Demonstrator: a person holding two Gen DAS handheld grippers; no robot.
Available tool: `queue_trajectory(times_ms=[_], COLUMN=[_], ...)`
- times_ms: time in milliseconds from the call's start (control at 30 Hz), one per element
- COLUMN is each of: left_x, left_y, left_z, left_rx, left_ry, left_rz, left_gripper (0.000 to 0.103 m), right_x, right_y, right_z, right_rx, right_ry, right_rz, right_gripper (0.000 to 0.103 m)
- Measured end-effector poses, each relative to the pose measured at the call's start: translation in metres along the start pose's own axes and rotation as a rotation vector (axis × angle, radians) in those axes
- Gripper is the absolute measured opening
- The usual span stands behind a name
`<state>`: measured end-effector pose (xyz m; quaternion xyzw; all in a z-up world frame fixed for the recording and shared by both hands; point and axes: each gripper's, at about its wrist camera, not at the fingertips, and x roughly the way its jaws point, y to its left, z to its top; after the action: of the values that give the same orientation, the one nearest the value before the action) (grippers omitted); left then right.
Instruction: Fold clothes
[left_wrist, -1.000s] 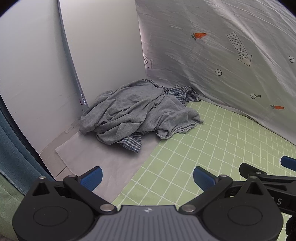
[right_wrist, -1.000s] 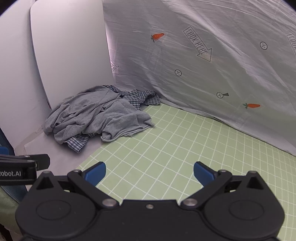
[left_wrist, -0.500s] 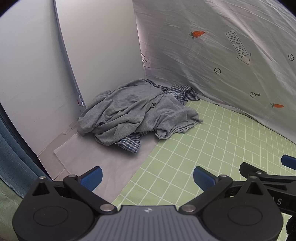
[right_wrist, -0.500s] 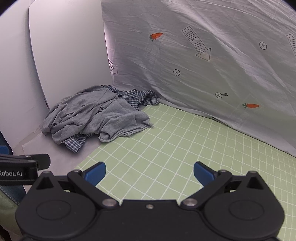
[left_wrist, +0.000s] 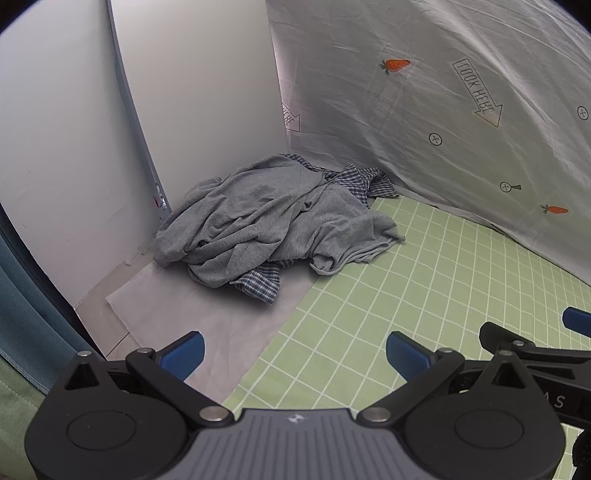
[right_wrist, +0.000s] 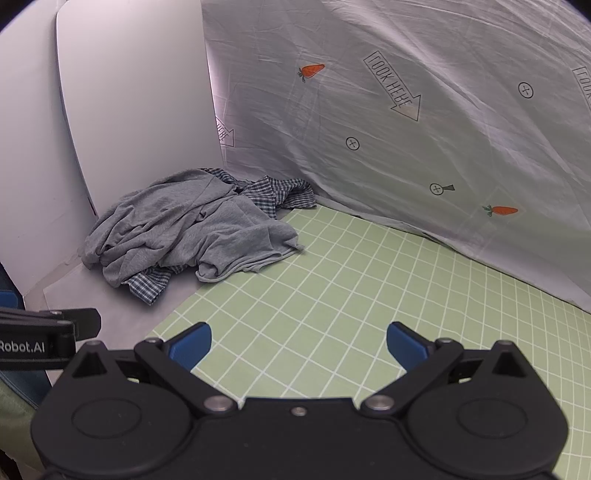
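Ahead, green grid mat (right_wrist: 332, 314) under both spread, empty grippers, left (left_wrist: 293, 352), right (right_wrist: 297, 341), crumpled clothes (left_wrist: 266, 221) at its far left corner, white panels (right_wrist: 129, 110), grey sheet (right_wrist: 406, 129) printed "LOOK HERE", carrots.

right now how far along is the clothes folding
Nothing looks done: the crumpled grey jersey garment lies heaped over a blue-and-white checked shirt in the corner, partly on the green grid-patterned mat. Nothing is in hand: the left gripper and right gripper are both open and short of the pile. Left: separate the two, spread them flat, fold each.
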<state>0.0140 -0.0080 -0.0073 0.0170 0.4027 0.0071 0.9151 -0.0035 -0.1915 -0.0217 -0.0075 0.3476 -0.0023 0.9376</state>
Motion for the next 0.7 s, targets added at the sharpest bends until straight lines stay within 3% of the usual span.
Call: queue_trajectory(times_ms=[700], left_x=[0.0019], left_y=[0.0040], left_z=[0.0004], left_rx=[-0.013], left_ry=[0.014], left_rz=[0.000], left_gripper=[0.103], right_x=[-0.0007], right_y=[0.0018], right_z=[-0.0001], right_rx=[0.001], right_ry=[0.004], right_rz=[0.002], right_gripper=[0.102])
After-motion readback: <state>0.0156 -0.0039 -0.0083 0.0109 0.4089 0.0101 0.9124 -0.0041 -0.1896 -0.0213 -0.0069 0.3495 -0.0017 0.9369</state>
